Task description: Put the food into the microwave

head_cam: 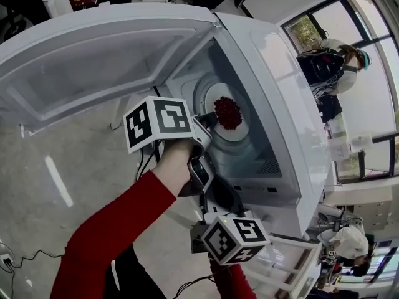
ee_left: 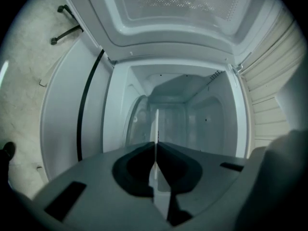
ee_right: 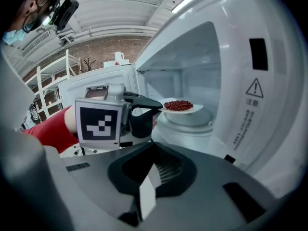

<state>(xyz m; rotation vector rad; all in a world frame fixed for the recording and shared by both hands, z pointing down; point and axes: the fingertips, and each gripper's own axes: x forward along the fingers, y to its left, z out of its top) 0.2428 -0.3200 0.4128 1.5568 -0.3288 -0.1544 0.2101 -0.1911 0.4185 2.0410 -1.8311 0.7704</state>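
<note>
The left tool (head_cam: pixel 209 121) is pinched down narrow on the near rim of a white plate (head_cam: pixel 238 134). From its own camera the plate shows edge-on, as a thin white line (ee_left: pixel 157 129) clamped between the two dark pads. The plate carries a heap of small red food pieces (head_cam: pixel 227 112) and is already inside the open microwave (head_cam: pixel 268 61), over the round turntable (ee_right: pixel 188 120). In the right gripper view it looks just above the turntable rather than settled, though contact cannot be ruled out.

The right tool (ee_right: pixel 154 146) is held back outside the cavity with its jaws together and nothing between them. The door (head_cam: pixel 93 61) stands swung wide on the left tool's side.

The plate looks stiff and thin-lipped, probably smooth enough to slide in a pinch. The load sits out beyond the hold, so its weight will try to tip the far edge down. The food is loose and rounded — likely to roll off at any tilt. A rim hold like this one suits it, kept deep enough that the pads bite on the flat of the lip, with the plate level until the turntable takes the weight.
</note>
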